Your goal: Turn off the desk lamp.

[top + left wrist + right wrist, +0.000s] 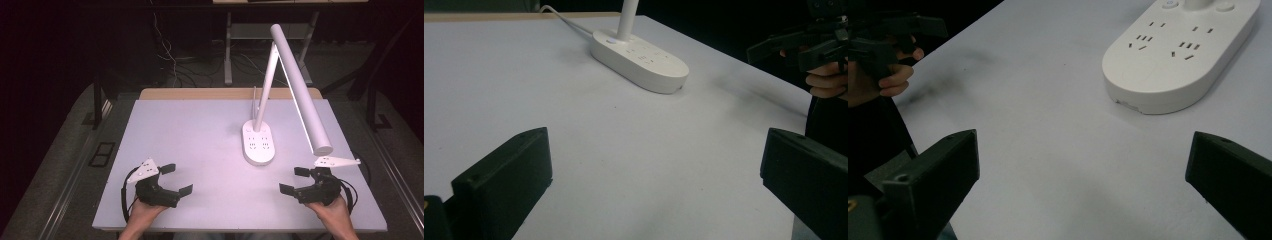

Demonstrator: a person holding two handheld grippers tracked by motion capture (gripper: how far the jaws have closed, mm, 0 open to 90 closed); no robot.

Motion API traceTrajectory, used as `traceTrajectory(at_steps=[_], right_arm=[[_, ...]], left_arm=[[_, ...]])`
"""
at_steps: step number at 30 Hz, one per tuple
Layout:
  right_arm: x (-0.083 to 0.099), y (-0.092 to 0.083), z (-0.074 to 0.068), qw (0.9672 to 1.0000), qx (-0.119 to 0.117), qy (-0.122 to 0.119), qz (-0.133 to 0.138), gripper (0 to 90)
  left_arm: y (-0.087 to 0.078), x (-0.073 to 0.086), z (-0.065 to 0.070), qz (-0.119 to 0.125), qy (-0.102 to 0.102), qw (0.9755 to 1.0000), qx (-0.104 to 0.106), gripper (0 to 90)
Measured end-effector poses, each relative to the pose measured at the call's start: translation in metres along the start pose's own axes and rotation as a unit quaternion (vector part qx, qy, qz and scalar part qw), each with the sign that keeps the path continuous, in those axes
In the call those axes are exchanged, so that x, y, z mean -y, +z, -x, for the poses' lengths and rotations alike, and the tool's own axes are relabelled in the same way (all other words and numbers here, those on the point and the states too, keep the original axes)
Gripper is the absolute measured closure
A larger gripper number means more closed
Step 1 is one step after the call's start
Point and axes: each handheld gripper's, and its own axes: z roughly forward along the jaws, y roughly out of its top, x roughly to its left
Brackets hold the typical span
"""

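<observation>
While both my jaws stand apart and empty, no step has begun; the lamp (pixel 258 142) at 12 o'clock awaits reach.

The lit lamp head (pixel 303 95) is the main light source, washing the pale counter (pixel 200 145) bright while the room behind stays nearly black. In the high view the picture is soft and grainy. In both gripper views the near black jaws blur, and faint grey shadows smudge the counter.
</observation>
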Motion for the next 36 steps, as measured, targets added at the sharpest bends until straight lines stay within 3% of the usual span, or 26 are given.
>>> traceTrajectory(at_steps=[15, 36], right_arm=[[-0.005, -0.003, 0.003, 0.9999, 0.000, 0.009, -0.012, 0.9], [-0.039, -0.003, 0.012, 0.9993, 0.012, -0.010, -0.033, 0.9]], left_arm=[[0.003, 0.002, 0.004, -0.006, 0.004, 1.0000, 0.002, 0.0], [0.004, 0.003, 0.003, -0.009, 0.002, 1.0000, 0.001, 0.0]])
